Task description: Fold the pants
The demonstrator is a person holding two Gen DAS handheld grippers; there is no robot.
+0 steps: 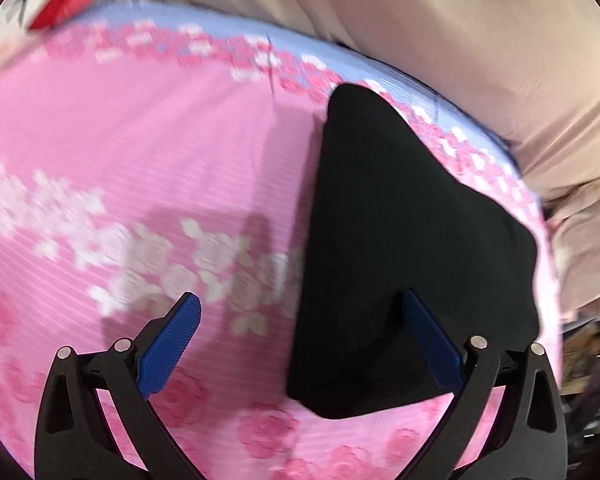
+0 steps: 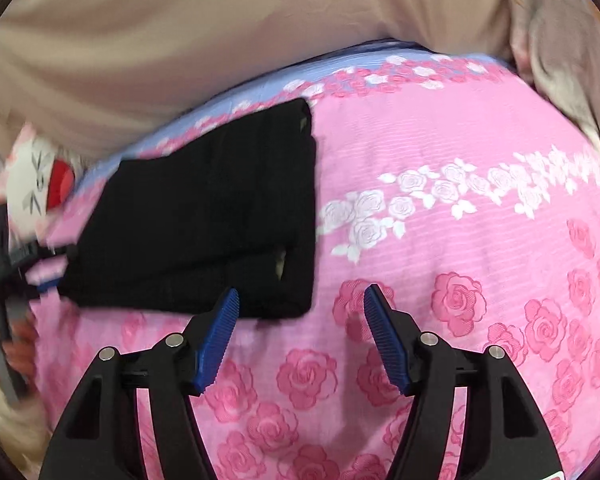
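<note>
Lying as a compact black rectangle on the bed (image 2: 460, 128), pants (image 2: 204, 220) look fully folded, so left claw (image 1: 304, 312) and right claw (image 2: 300, 300) hover spread, empty.

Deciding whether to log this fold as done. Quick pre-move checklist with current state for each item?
1. Black pants folded into a compact stack: ok.
2. Stack lies fully on the pink floral sheet: ok, near its blue border.
3. Left gripper open, holding nothing: ok.
4. Right gripper open, holding nothing: ok.
5. Edges aligned, no loose leg sticking out: cannot tell, frames blurred.
6. Plush toy clear of the stack: ok.
</note>
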